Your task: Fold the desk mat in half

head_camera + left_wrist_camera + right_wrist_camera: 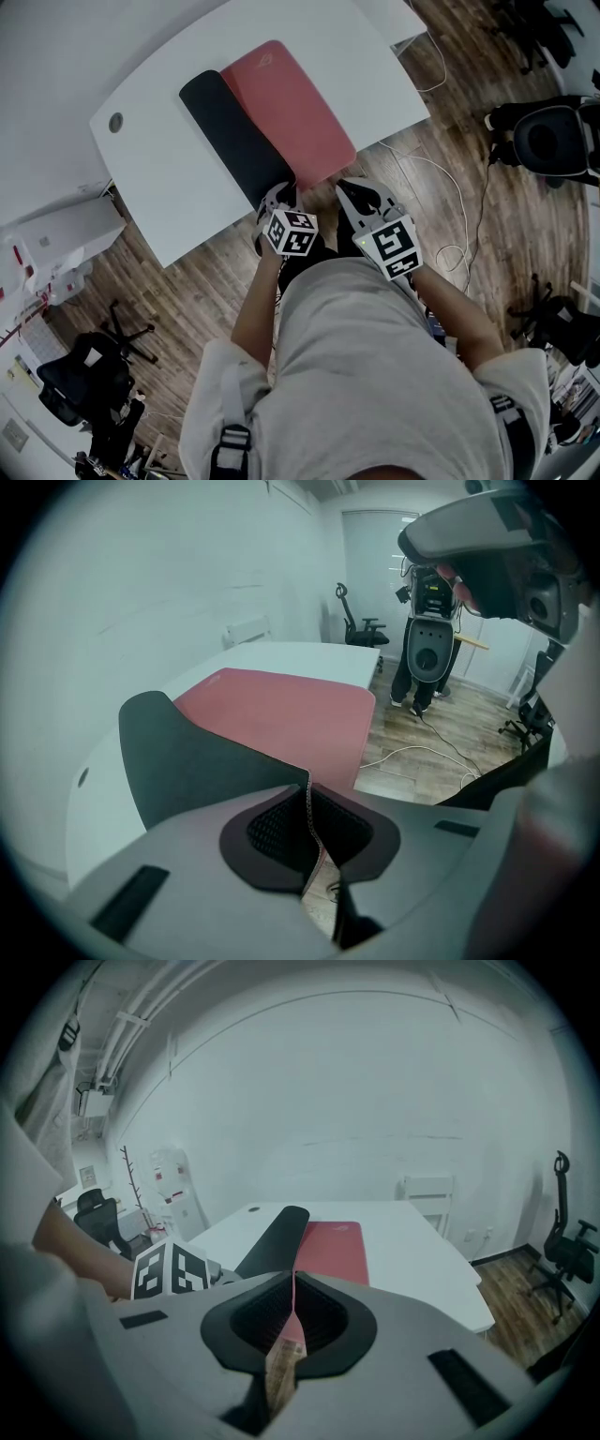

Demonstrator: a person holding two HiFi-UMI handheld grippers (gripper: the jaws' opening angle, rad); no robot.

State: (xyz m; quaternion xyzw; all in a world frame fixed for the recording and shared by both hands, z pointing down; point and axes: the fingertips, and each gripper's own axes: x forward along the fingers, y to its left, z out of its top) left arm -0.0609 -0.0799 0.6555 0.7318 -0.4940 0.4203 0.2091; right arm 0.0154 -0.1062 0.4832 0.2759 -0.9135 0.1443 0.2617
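The desk mat lies on the white desk [169,197], its red top [291,103] facing up. Along its left side the mat is turned over, so the black underside [234,136] shows as a long strip. At the desk's near edge my left gripper [278,195] is shut on the near end of the black flap. In the left gripper view the mat's stitched edge [308,803] runs between the closed pads of the left gripper [311,825]. My right gripper [354,190] is shut on the near red edge [293,1293], pinched thin between the jaws of the right gripper [291,1314].
The desk has a round grommet hole [115,122] at its far left. White cables [450,187] trail over the wooden floor on the right. A black office chair [553,136] stands at the right, another [80,375] at the lower left.
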